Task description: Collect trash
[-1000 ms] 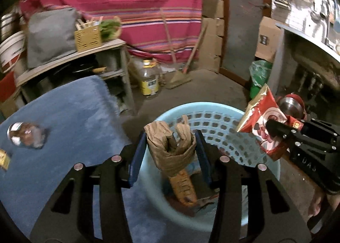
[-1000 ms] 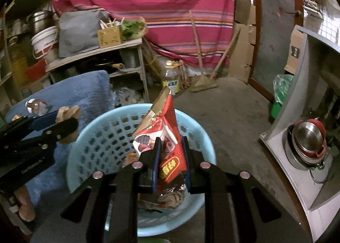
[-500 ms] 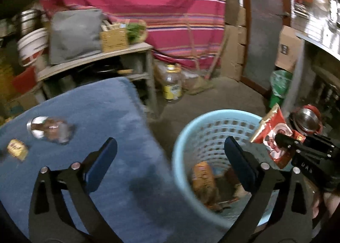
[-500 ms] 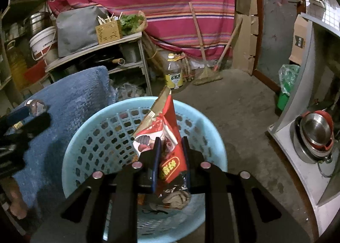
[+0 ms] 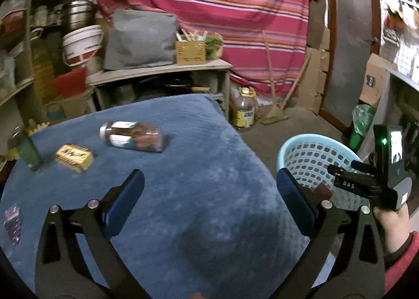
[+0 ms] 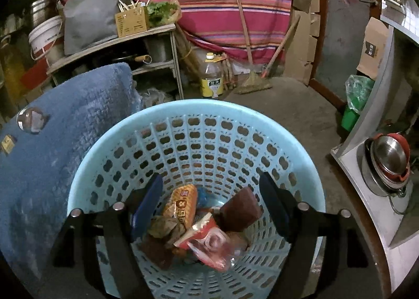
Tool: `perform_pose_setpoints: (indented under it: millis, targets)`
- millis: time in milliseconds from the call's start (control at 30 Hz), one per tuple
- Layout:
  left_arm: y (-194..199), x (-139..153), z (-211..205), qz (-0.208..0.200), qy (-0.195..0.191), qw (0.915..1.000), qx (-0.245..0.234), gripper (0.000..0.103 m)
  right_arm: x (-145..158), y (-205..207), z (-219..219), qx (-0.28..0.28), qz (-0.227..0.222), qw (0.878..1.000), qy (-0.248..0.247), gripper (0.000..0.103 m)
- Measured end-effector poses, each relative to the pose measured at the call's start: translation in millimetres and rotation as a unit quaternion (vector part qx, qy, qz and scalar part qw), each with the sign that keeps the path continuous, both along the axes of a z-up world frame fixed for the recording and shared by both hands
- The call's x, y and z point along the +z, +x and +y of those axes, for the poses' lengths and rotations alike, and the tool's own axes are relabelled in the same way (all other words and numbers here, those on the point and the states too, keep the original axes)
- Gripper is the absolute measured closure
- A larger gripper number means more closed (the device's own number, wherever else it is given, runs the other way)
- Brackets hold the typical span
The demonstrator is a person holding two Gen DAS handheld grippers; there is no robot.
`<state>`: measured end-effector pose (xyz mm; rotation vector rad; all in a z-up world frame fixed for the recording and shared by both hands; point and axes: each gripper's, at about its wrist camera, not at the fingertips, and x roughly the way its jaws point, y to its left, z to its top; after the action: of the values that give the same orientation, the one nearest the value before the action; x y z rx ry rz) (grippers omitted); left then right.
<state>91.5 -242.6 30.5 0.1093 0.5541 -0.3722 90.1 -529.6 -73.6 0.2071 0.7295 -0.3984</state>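
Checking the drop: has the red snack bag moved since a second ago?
Yes. The red snack bag has left the right hand-held gripper and fallen into the blue basket.

Your basket (image 6: 199, 113) is smooth pale-blue plastic with a perforated wall. Inside it you see a glossy red foil snack bag (image 6: 207, 241) beside a shiny orange wrapper (image 6: 182, 204) and crumpled matt brown paper (image 6: 163, 228). Left of the basket, the desk (image 5: 183, 194) wears fuzzy blue cloth; on it lies a glossy clear plastic bottle (image 5: 133, 136) and a cardboard-looking yellow box (image 5: 74, 158). Right of the basket, polished metal pots (image 6: 387, 160) gleam.
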Motion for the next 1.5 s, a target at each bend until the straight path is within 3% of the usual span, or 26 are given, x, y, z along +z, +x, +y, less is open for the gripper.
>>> perform_pose_setpoints:
  millis: [133, 267, 333, 500, 733, 1000, 1267, 1500]
  targets:
    - [-12, 5, 34, -0.008, -0.012, 0.9996, 0.022, 0.005, 19, -19, 24, 0.007, -0.035, 0.999, -0.012, 0.015]
    - [-23, 6, 68, -0.013, -0.019, 0.9987, 0.045, 0.005, 47, -41, 68, 0.037, -0.074, 0.996, -0.025, 0.013]
    - [-29, 5, 82, -0.014, -0.021, 0.9984, 0.051, 0.005, 58, -52, 89, 0.046, -0.093, 0.994, -0.033, 0.006]
    - [-51, -2, 125, -0.015, -0.028, 0.9967, 0.075, 0.005, 75, -79, 148, 0.074, -0.127, 0.988, -0.047, 0.005]
    - [-83, -17, 182, -0.031, -0.023, 0.9927, 0.114, 0.005, 61, -105, 217, 0.119, -0.128, 0.984, -0.038, 0.005]
    - [-115, -32, 216, -0.045, -0.011, 0.9898, 0.135, 0.005, 49, -133, 282, 0.163, -0.139, 0.976, -0.043, 0.004]
    - [-120, -45, 243, -0.035, -0.01, 0.9858, 0.164, 0.005, 46, -146, 304, 0.16, -0.145, 0.975, -0.053, 0.004]
    - [-122, -46, 246, -0.03, -0.012, 0.9876, 0.154, 0.005, 50, -145, 310, 0.151, -0.146, 0.976, -0.062, 0.004]
